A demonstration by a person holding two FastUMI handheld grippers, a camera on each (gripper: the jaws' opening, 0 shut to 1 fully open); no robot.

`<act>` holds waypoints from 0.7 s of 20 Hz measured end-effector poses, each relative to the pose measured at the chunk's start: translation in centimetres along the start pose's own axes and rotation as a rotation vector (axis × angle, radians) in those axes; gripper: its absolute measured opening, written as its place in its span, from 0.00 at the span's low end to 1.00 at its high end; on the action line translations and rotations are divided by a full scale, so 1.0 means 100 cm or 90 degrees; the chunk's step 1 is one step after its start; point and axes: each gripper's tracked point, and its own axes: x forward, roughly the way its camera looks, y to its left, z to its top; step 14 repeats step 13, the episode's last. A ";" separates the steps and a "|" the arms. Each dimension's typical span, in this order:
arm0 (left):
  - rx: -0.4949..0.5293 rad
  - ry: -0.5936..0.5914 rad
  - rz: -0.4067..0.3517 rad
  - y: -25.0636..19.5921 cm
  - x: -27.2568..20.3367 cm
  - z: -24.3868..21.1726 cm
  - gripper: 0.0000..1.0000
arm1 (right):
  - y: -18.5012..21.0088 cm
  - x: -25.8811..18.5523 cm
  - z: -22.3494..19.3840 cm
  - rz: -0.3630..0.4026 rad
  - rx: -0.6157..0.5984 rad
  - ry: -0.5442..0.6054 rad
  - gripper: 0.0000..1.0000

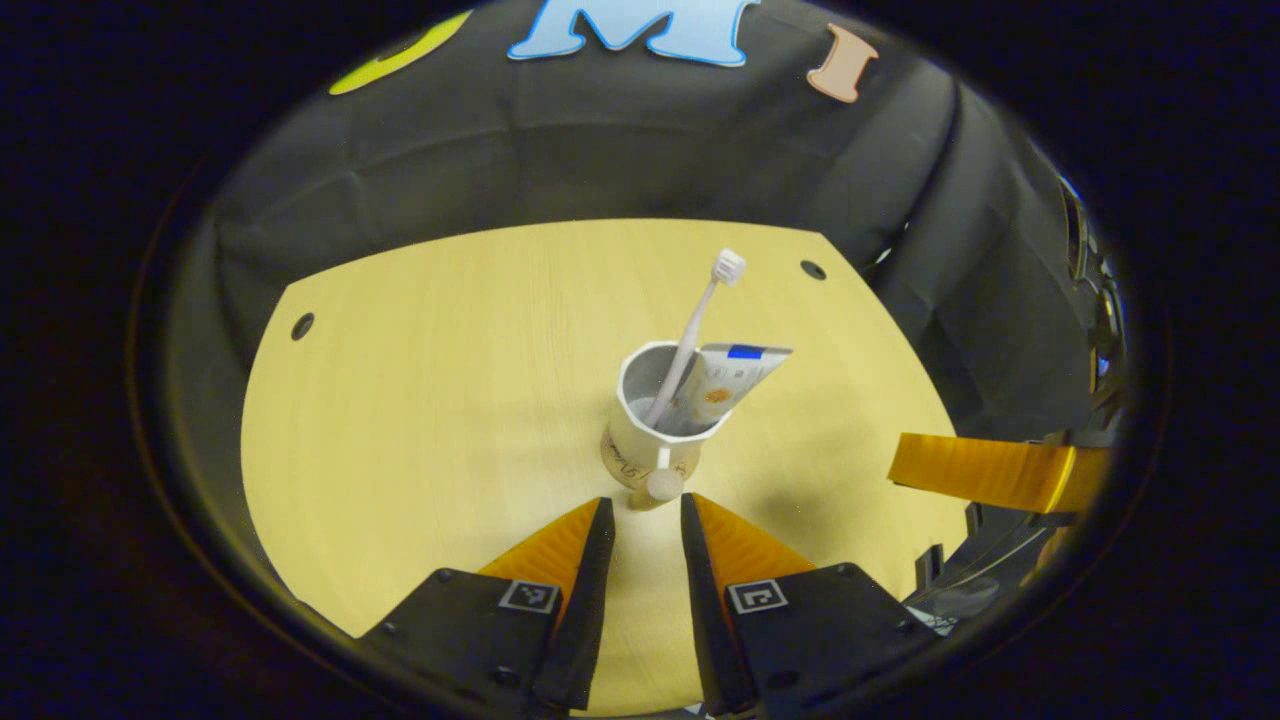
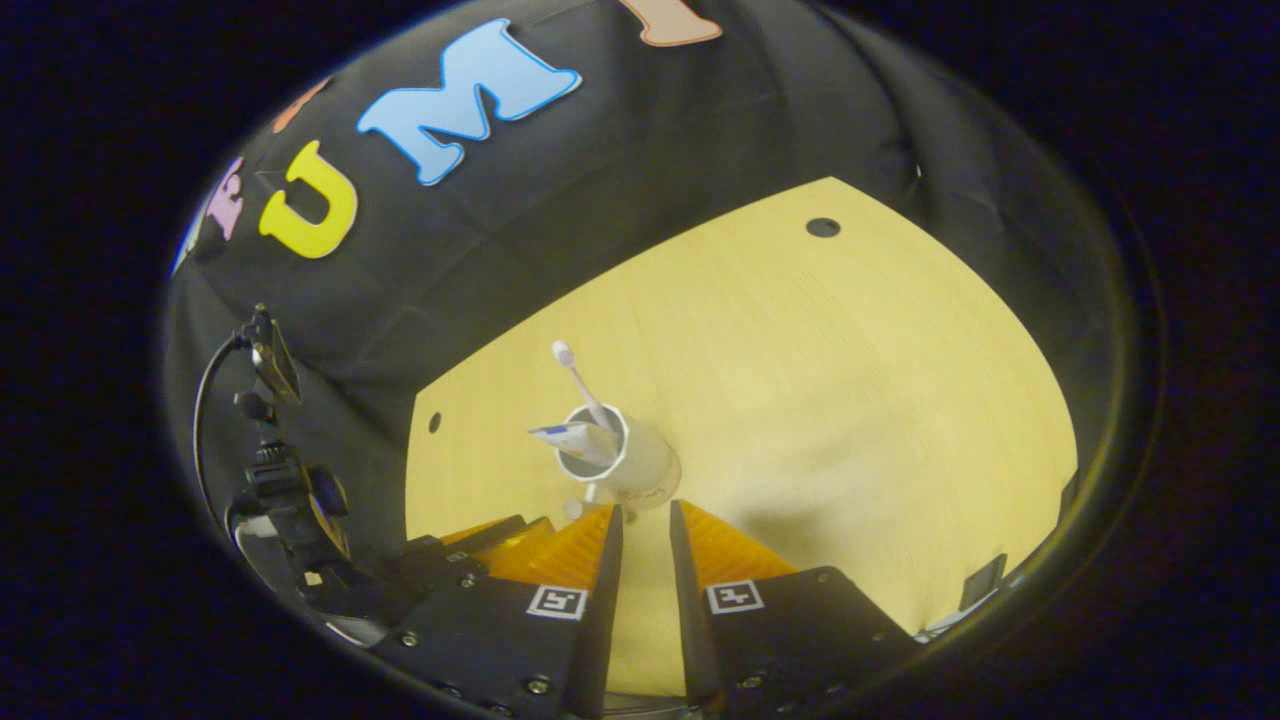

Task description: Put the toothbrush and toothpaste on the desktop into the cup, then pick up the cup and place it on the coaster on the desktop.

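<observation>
A: Where do the brush and paste stand?

B: Both are in the cup (image 1: 655, 420). The toothbrush (image 1: 700, 320) leans out over its rim, bristles up, and the toothpaste (image 1: 735, 372) tube pokes out beside it.

A: And the coaster?

B: Something round and tan shows under the cup's base, which may be the coaster (image 1: 640, 482), but I cannot tell for sure; the cup covers most of it. If so, the task's end state is met. If not, the lift and placing remain.

A: The grippers?

B: The left gripper (image 1: 645, 510) sits just short of the cup, fingers spread with a narrow gap, pinching nothing. The right gripper (image 2: 645, 515) is likewise just short of the cup, fingers apart and empty.
</observation>
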 end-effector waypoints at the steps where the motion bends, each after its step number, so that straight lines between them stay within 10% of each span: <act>1: -0.012 -0.040 -0.008 0.000 -0.015 0.012 0.47 | 0.008 -0.003 0.004 0.009 -0.017 -0.019 0.29; 7: -0.055 -0.263 -0.005 0.043 -0.131 0.072 0.47 | 0.068 -0.043 0.039 0.071 -0.102 -0.173 0.29; 10: -0.032 -0.388 0.005 0.057 -0.180 0.075 0.62 | 0.104 -0.076 0.059 0.116 -0.108 -0.263 0.29; 14: -0.013 -0.472 0.041 0.076 -0.218 0.062 0.66 | 0.115 -0.102 0.079 0.092 -0.165 -0.349 0.29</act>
